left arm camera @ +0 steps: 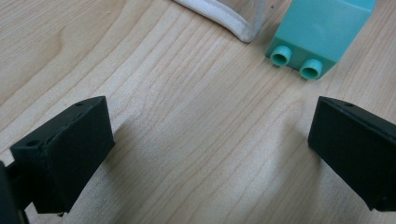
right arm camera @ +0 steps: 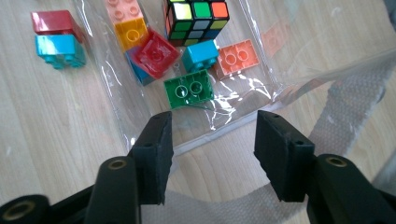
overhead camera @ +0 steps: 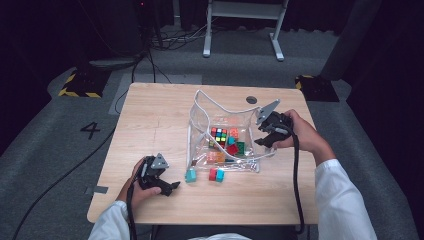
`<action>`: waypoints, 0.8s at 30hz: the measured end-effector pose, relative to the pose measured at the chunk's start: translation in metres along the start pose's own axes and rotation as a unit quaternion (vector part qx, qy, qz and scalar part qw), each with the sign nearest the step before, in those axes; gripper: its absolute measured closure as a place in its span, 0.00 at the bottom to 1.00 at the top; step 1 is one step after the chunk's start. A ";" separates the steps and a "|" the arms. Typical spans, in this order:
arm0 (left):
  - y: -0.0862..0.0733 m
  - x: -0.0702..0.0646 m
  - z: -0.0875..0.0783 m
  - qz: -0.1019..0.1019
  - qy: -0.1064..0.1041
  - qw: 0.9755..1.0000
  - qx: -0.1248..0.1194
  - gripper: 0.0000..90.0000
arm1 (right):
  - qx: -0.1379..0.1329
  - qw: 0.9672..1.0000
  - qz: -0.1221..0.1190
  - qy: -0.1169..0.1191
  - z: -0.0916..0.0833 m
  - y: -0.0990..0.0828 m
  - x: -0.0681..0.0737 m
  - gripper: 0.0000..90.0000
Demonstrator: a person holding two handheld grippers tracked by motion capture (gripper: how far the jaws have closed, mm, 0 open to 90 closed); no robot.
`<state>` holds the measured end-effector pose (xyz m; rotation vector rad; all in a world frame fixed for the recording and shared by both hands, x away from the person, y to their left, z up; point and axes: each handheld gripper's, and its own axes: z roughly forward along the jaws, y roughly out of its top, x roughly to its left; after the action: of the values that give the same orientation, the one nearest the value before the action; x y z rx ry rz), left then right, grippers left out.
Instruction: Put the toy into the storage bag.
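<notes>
A clear plastic bag [overhead camera: 200, 117] lies open on the worktop [overhead camera: 150, 115], holding a puzzle cube [right arm camera: 196, 18] and toy bricks, a green brick [right arm camera: 189, 91] nearest the right tool [right arm camera: 212, 149], whose jaws stand apart, empty. A teal brick [left arm camera: 320, 32] lies outside before the left tool [left arm camera: 205, 149], jaws wide apart.

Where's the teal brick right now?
In the high view the teal brick lies on the table just outside the clear bag's near-left corner, between the left tongs and the red-and-blue brick pair.
</notes>
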<state>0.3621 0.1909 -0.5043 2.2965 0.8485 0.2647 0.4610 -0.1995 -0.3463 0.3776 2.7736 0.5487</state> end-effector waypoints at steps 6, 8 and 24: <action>0.000 0.000 0.000 0.000 0.000 1.000 0.000 0.00 | -0.035 0.999 0.012 -0.010 -0.008 -0.007 -0.002 0.42; 0.000 0.000 0.000 0.001 0.003 1.000 0.000 0.00 | -0.056 0.998 0.013 -0.019 -0.014 -0.010 0.000 0.38; 0.000 0.000 0.000 0.001 0.004 1.000 0.000 0.00 | -0.197 0.972 0.078 -0.097 -0.067 -0.067 0.015 0.30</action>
<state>0.3620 0.1910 -0.5040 2.2980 0.8494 0.2747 0.4118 -0.2768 -0.3169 0.5260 2.3868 1.0187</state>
